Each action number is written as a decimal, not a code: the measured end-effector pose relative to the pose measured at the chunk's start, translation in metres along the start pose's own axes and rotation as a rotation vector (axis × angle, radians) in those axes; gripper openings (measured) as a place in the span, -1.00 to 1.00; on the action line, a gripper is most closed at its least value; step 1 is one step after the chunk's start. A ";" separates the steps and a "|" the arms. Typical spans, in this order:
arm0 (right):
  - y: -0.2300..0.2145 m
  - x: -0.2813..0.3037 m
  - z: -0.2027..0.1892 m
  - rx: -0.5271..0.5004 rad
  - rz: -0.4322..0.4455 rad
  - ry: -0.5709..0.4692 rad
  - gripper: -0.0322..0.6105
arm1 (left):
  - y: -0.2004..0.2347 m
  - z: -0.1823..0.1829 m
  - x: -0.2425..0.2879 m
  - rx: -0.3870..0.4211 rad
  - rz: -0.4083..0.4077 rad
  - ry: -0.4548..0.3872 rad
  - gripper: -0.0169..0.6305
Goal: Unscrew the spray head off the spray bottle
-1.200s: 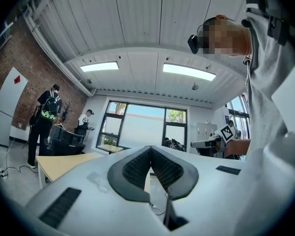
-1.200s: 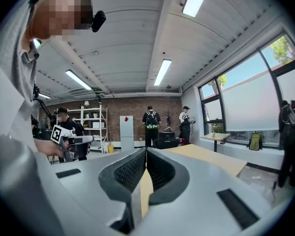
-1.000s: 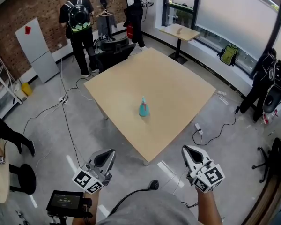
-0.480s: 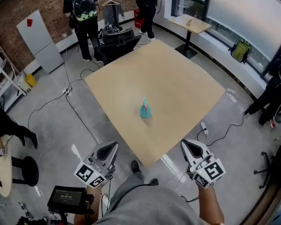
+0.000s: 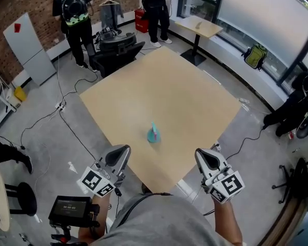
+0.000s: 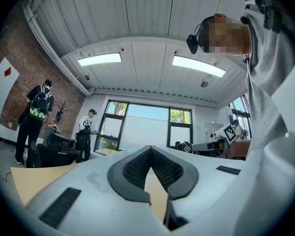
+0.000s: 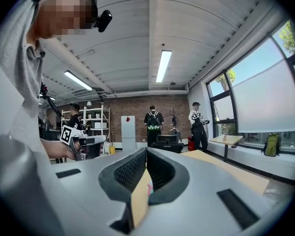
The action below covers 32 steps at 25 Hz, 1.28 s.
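Observation:
A small teal spray bottle (image 5: 153,134) with its spray head on stands upright on the big square wooden table (image 5: 185,96), toward the near corner. My left gripper (image 5: 124,150) is held near the table's front left edge, shut and empty. At the near right edge my right gripper (image 5: 201,155) is shut too, with nothing in it. Both are short of the bottle, one to each side. In the right gripper view a sliver of the bottle (image 7: 148,189) shows through the slit behind the closed jaws. The left gripper view shows only tabletop (image 6: 34,175) past its jaws.
Two people (image 5: 72,14) stand at the far wall beside a black office chair (image 5: 115,55). A small side table (image 5: 197,27) stands by the windows. Cables (image 5: 56,111) run over the floor at left. A person (image 5: 292,104) crouches at right. A controller screen (image 5: 71,211) sits by my left hand.
I have stepped closer to the table: the bottle and table edge now lie nearer my grippers. Both grippers stay shut and level.

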State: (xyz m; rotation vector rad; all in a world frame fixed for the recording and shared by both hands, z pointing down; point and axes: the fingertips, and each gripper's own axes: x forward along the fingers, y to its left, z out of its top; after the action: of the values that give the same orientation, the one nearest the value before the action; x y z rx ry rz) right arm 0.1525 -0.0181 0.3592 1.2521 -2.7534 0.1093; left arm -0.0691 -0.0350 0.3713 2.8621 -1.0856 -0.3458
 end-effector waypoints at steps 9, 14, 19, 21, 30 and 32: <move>-0.026 0.046 -0.006 0.020 -0.042 0.031 -0.88 | 0.049 -0.020 0.039 -0.012 -0.066 0.044 -0.93; -0.062 0.073 -0.016 0.052 -0.040 0.040 -0.88 | 0.072 -0.044 0.067 0.023 -0.078 0.068 -0.93; -0.087 0.104 -0.018 0.048 -0.022 0.049 -0.88 | 0.090 -0.072 0.084 0.071 -0.103 0.078 -0.93; -0.085 0.102 -0.013 0.050 -0.022 0.050 -0.88 | 0.088 -0.082 0.086 0.081 -0.118 0.095 -0.85; -0.095 0.100 -0.017 0.060 -0.035 0.118 -0.88 | 0.110 -0.211 0.108 0.182 -0.115 0.345 0.52; -0.102 0.100 -0.022 0.063 -0.046 0.134 -0.88 | 0.113 -0.246 0.116 0.187 -0.137 0.398 0.56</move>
State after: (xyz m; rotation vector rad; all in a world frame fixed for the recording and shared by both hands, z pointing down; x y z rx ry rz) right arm 0.1662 -0.1575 0.3958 1.2733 -2.6250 0.2670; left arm -0.0016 -0.2022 0.6039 2.9832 -0.8904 0.3271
